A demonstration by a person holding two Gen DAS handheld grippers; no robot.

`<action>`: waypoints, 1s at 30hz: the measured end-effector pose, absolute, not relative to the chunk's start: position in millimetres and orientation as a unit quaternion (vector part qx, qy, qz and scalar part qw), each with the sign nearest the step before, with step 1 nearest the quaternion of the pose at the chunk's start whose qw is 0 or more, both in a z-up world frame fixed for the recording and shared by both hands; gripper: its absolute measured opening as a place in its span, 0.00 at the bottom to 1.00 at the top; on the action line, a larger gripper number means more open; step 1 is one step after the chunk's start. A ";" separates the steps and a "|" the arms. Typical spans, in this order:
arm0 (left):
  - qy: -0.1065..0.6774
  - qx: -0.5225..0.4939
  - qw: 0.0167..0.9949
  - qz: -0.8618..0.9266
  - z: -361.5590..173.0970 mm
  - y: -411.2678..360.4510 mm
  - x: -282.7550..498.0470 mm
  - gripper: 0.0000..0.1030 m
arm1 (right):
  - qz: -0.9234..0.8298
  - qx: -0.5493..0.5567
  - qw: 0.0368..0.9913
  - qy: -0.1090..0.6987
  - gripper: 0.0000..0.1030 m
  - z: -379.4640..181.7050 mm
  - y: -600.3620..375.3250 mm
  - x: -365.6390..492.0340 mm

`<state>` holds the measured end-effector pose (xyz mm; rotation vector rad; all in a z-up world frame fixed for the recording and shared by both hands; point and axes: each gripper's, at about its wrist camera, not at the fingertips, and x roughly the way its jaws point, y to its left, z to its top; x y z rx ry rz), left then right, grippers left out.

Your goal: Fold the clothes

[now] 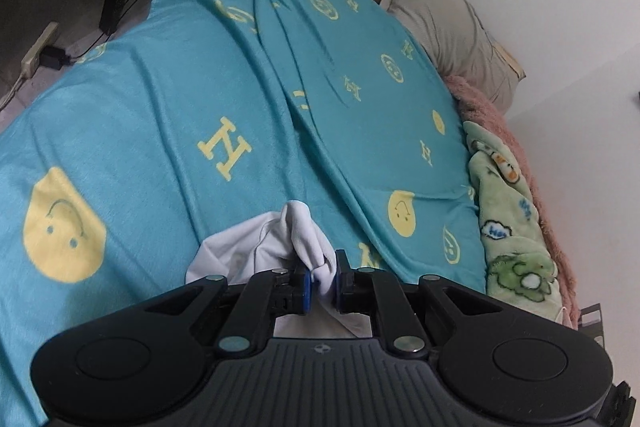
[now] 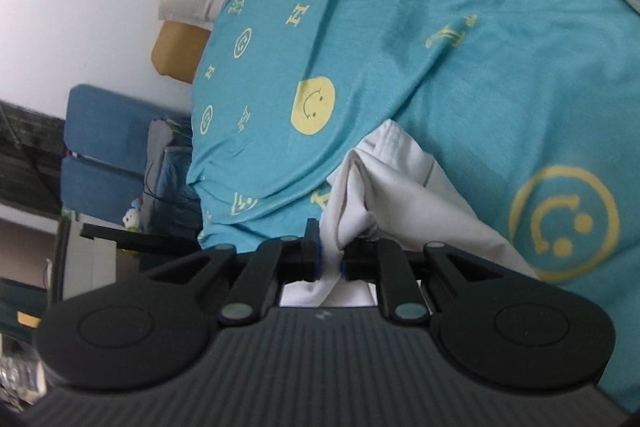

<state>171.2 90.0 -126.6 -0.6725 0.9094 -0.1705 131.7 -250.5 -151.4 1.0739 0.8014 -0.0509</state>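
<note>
left tool (image 1: 321,281) clamped on a bunched fold of the white garment (image 1: 256,247) | right tool (image 2: 330,259) pinched another fold of it (cloth trailed right) | garment lay over the teal bedspread (image 1: 160,115) | bed edge dropped to floor at left; bedspread ahead lay open

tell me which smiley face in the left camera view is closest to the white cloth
The solid yellow smiley just right of the white cloth; the bigger one sits far left.
</note>
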 end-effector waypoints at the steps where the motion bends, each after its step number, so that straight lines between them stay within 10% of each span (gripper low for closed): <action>1: 0.424 -0.311 0.846 -0.084 -127.7 87.6 173.0 0.12 | -0.022 0.496 0.786 0.369 0.13 -152.6 -250.8 133.7; 6: 0.423 -0.272 0.858 -0.101 -129.5 77.6 172.9 0.27 | -0.004 0.488 0.789 0.375 0.23 -157.1 -253.2 138.5; 7: 0.425 -0.264 0.859 -0.111 -128.9 76.0 173.0 0.37 | 0.000 0.489 0.790 0.371 0.32 -155.9 -253.0 135.8; 9: 0.420 -0.243 0.865 -0.131 -124.3 72.2 168.5 0.52 | 0.014 0.487 0.799 0.352 0.81 -148.7 -251.0 126.8; 10: 0.411 -0.228 0.872 -0.137 -120.3 68.7 162.7 0.65 | 0.017 0.482 0.807 0.340 0.85 -142.2 -248.6 121.4; 16: 0.366 -0.124 0.908 -0.160 -104.3 42.8 133.4 0.85 | 0.047 0.390 0.862 0.320 0.79 -114.2 -233.3 96.6; 20: 0.380 -0.091 0.909 -0.147 -119.2 33.7 142.1 0.85 | 0.049 0.293 0.892 0.341 0.35 -115.1 -217.2 106.3; 30: 0.414 -0.046 0.900 -0.127 -155.7 29.3 163.5 0.85 | 0.029 0.165 0.909 0.383 0.31 -161.8 -195.7 154.6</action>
